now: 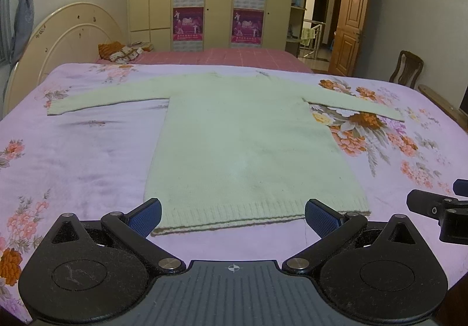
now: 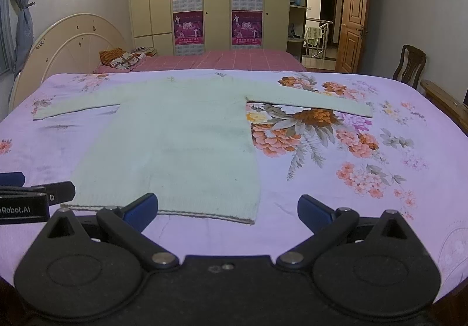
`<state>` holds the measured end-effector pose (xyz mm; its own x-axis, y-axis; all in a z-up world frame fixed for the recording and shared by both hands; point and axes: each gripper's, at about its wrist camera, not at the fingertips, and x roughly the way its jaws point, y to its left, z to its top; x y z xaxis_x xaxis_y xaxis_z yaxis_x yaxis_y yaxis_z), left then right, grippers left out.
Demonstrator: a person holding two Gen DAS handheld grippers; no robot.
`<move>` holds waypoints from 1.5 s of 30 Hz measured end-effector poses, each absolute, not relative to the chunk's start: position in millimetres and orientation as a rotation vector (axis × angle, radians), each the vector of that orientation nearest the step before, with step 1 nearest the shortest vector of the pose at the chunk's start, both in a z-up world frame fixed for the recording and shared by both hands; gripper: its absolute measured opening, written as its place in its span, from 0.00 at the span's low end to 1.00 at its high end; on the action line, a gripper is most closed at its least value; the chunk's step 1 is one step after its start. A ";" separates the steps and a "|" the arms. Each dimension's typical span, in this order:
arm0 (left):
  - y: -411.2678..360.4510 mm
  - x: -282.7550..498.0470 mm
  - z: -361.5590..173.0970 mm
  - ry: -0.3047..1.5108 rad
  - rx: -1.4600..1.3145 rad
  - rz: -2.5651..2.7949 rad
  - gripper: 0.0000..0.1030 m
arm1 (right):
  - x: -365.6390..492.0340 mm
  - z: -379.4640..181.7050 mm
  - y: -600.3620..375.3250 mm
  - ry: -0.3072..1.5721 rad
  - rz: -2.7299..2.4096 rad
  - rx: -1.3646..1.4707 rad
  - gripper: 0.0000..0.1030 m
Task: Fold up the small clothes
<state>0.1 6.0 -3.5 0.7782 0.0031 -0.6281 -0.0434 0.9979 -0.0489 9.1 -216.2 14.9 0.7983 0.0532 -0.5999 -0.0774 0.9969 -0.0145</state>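
Note:
A pale green knitted sweater (image 1: 242, 139) lies flat on the floral lilac sheet (image 1: 87, 156), both sleeves stretched out sideways, ribbed hem nearest me. My left gripper (image 1: 233, 216) is open just in front of the hem, its blue pads spread about as wide as the hem, nothing between them. In the right wrist view the same sweater (image 2: 175, 144) sits left of centre. My right gripper (image 2: 228, 210) is open too, empty, near the hem's right corner, over bare sheet. Each gripper shows at the edge of the other's view.
The lilac sheet covers a wide surface with rounded edges. Behind it stands a bed with a pink checked cover (image 1: 210, 58) and a cream headboard (image 1: 67, 33). A wardrobe with posters (image 1: 219, 1), an open wooden door (image 1: 351, 22) and a wooden chair (image 1: 406, 68) are farther back.

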 end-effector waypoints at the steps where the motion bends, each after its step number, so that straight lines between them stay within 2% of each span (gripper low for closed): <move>1: 5.8 0.4 -3.5 0.679 -0.061 0.024 1.00 | 9.1 14.6 -216.1 0.642 0.070 -0.039 0.99; 45: 7.6 0.0 -6.2 0.675 -0.059 0.030 1.00 | 9.1 14.9 -215.3 0.639 0.073 -0.044 0.99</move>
